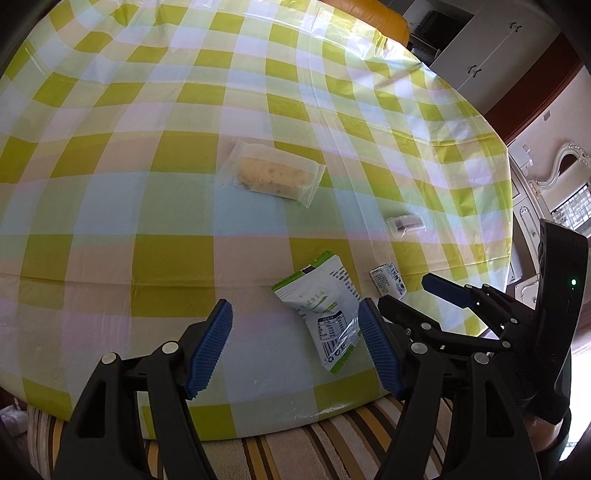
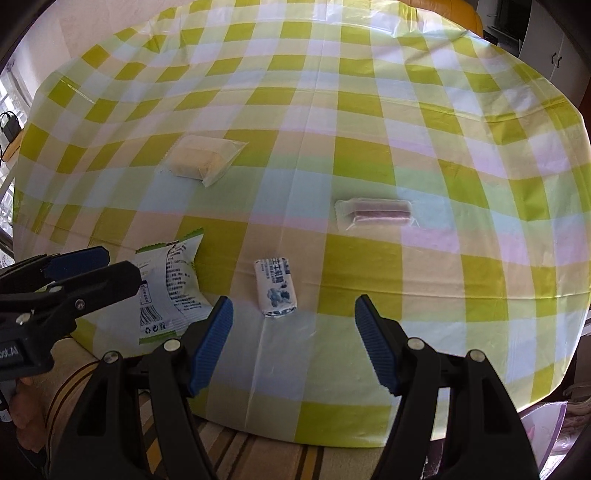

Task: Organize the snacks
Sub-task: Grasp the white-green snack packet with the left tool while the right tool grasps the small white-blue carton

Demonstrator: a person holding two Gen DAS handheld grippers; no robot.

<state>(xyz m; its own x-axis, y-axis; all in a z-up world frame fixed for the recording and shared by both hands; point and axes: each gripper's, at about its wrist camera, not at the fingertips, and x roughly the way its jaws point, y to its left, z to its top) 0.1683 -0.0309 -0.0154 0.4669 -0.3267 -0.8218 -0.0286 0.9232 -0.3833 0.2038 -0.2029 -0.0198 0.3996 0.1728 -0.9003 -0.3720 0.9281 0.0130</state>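
Note:
Four snacks lie on the checked tablecloth (image 1: 147, 155). A green-and-white packet (image 1: 321, 310) sits near the front edge, just ahead of my left gripper (image 1: 295, 306), which is open above it without touching. A small white-and-blue packet (image 2: 276, 291) lies just ahead of my right gripper (image 2: 293, 301), a little left of the gap between its open jaws. Farther back are a clear-wrapped yellow cake (image 1: 271, 177) and a clear-wrapped brown bar (image 2: 376, 214). Each gripper shows in the other's view: the right gripper (image 1: 417, 295) beside the small packet, the left gripper (image 2: 107, 264) over the green-and-white packet (image 2: 170, 284).
The round table's front edge (image 2: 295, 432) is close below both grippers, with a striped rug (image 1: 314, 454) under it. An orange chair (image 1: 369, 18) stands at the far side. White cabinets (image 1: 491, 48) are at the back right. A hand (image 2: 26, 424) holds the left gripper.

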